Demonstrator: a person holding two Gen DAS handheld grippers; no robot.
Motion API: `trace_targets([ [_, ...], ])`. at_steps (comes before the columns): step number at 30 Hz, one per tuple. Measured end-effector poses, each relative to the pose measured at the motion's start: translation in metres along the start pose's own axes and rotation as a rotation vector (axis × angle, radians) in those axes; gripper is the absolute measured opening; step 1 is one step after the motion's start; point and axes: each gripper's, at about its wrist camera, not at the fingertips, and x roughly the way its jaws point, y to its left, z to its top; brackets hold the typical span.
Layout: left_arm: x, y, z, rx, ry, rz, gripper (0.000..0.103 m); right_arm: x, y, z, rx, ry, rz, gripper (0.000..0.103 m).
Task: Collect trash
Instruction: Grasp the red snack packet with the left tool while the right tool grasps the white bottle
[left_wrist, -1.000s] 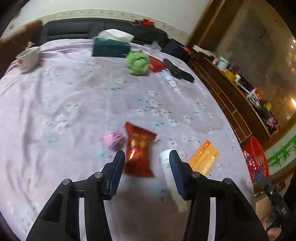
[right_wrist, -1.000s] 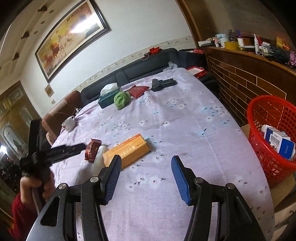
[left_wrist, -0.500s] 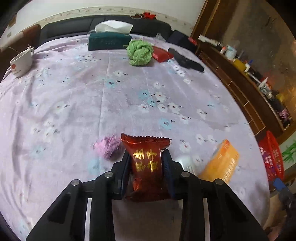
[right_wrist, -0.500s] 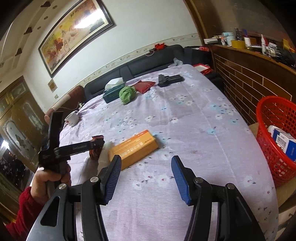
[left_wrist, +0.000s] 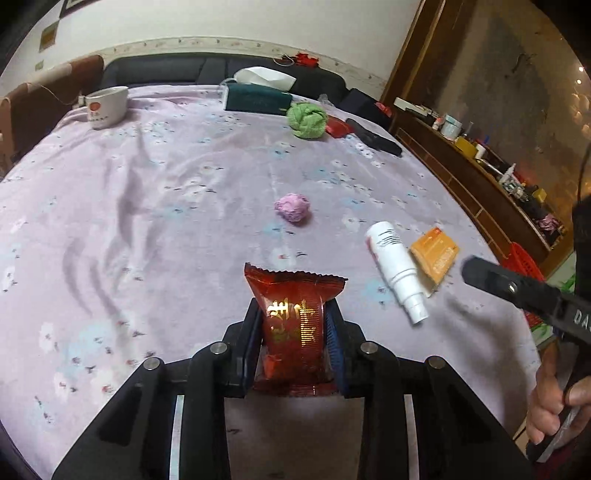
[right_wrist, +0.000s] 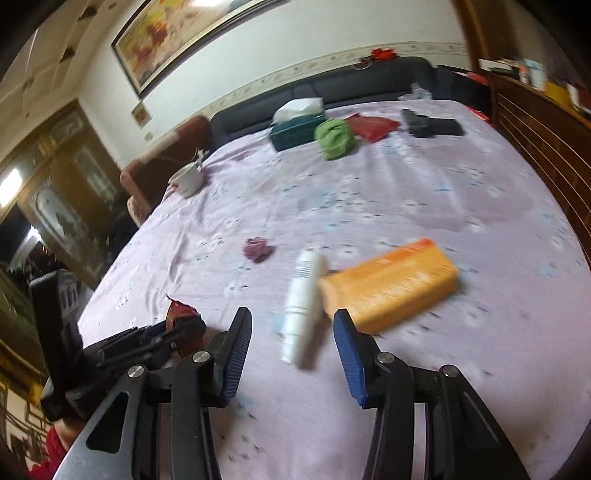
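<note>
The left claw (left_wrist: 295, 328) is clamping a red wrapper (left_wrist: 293, 317), which is standing up between the pads, lifted clear of the cloth (left_wrist: 147, 206). The right claw (right_wrist: 291, 332) is hanging with its pads spread wide and nothing between them, low over the cloth.

The next pick probably turns on the white bottle (right_wrist: 303, 291). In the right wrist view it is lying straight ahead of the right claw at 12 o'clock, just beyond the fingertips and in the gap between them. Its long axis is running almost along the claw's line, tilted slightly toward 1 o'clock, nozzle end nearest the claw. So the pads would be closing across its narrow width, which looks like a workable approach. The orange box (right_wrist: 388, 284) is lying just beside the bottle at 2 o'clock, touching or nearly so; blur keeps me from telling which. A purple wad (right_wrist: 256, 249) is sitting farther off at 11 o'clock.

The right claw is nearer the bottle, and the left one is already occupied. From the left view, a red basket (left_wrist: 524, 262) is showing at 3 o'clock past the table edge.
</note>
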Motion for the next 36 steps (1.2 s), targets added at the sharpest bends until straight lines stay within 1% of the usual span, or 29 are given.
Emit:
trace_targets([
  [1, -0.001, 0.000, 0.000, -0.001, -0.002, -0.008, 0.031, 0.008, 0.007, 0.003, -0.014, 0.007, -0.008, 0.044],
  [4, -0.002, 0.000, -0.001, 0.006, -0.009, -0.010, 0.031, 0.025, 0.015, 0.008, -0.027, 0.035, -0.037, 0.042],
  [7, -0.004, -0.002, -0.003, 0.013, -0.021, -0.009, 0.031, 0.042, 0.018, 0.013, -0.043, 0.057, -0.112, 0.041],
  [12, -0.005, -0.001, -0.003, 0.010, -0.031, -0.011, 0.031, 0.059, 0.014, 0.017, -0.037, 0.089, -0.153, 0.040],
  [15, -0.004, -0.002, -0.003, 0.015, -0.026, -0.013, 0.031, 0.069, 0.016, 0.016, -0.052, 0.098, -0.182, 0.033],
  [17, -0.003, -0.002, -0.003, 0.017, -0.022, -0.014, 0.031, 0.069, 0.017, 0.015, -0.059, 0.085, -0.189, 0.033],
  [20, -0.003, -0.002, -0.003, 0.017, -0.021, -0.010, 0.031, 0.064, 0.020, 0.010, -0.073, 0.078, -0.187, 0.032],
  [23, -0.002, -0.003, -0.003, 0.020, -0.021, -0.003, 0.031, 0.050, 0.020, 0.001, -0.057, 0.045, -0.138, 0.032],
  [27, -0.003, -0.005, -0.003, 0.028, -0.027, 0.009, 0.031, 0.030, 0.022, -0.016, -0.059, -0.012, -0.118, 0.033],
  [29, -0.004, -0.006, -0.004, 0.035, -0.036, 0.010, 0.031, 0.025, 0.021, -0.023, -0.050, -0.024, -0.120, 0.033],
  [34, -0.010, -0.017, -0.011, 0.059, -0.068, 0.046, 0.031, 0.020, 0.016, -0.033, -0.034, -0.039, -0.120, 0.033],
  [36, -0.009, -0.021, -0.013, 0.071, -0.061, 0.039, 0.031, 0.020, 0.015, -0.035, -0.031, -0.044, -0.125, 0.033],
])
